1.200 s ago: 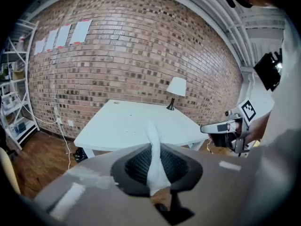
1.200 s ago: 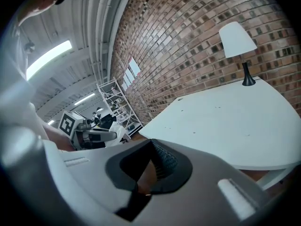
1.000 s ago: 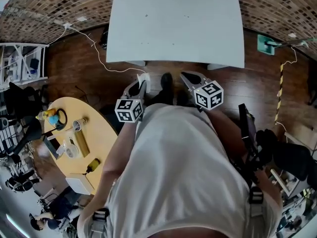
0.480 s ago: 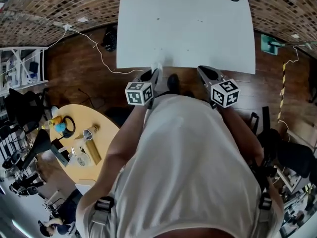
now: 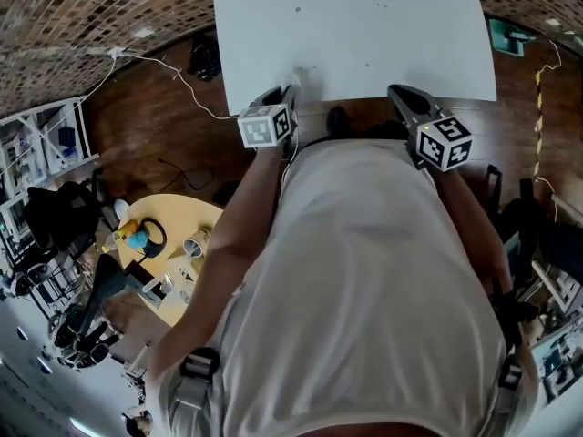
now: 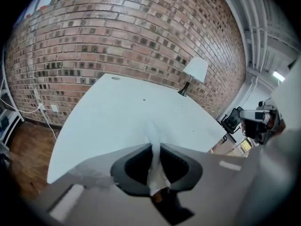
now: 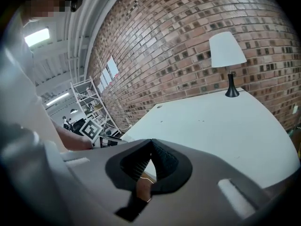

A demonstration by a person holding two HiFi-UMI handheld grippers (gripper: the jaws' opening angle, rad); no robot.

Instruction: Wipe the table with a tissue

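Observation:
The white table (image 5: 364, 35) fills the top of the head view. My left gripper (image 5: 291, 87) is at the table's near edge, left of the middle, shut on a white tissue (image 5: 297, 74) that sticks out past its tips over the tabletop. In the left gripper view the tissue (image 6: 153, 140) is pinched upright between the jaws of the left gripper (image 6: 155, 146), with the table (image 6: 117, 107) just ahead. My right gripper (image 5: 393, 89) hangs at the near edge further right. In its own view the right gripper (image 7: 151, 141) is shut with nothing in it.
A white-shaded lamp (image 6: 194, 70) stands at the table's far side by the brick wall. A white cable (image 5: 173, 76) trails on the wooden floor at left. A round yellow side table (image 5: 205, 215) bearing several small items is behind me at lower left. Shelves (image 5: 41, 144) stand further left.
Both grippers have moved forward from in front of my body to the table's near edge. The left one still grips the tissue, which now reaches over the tabletop.

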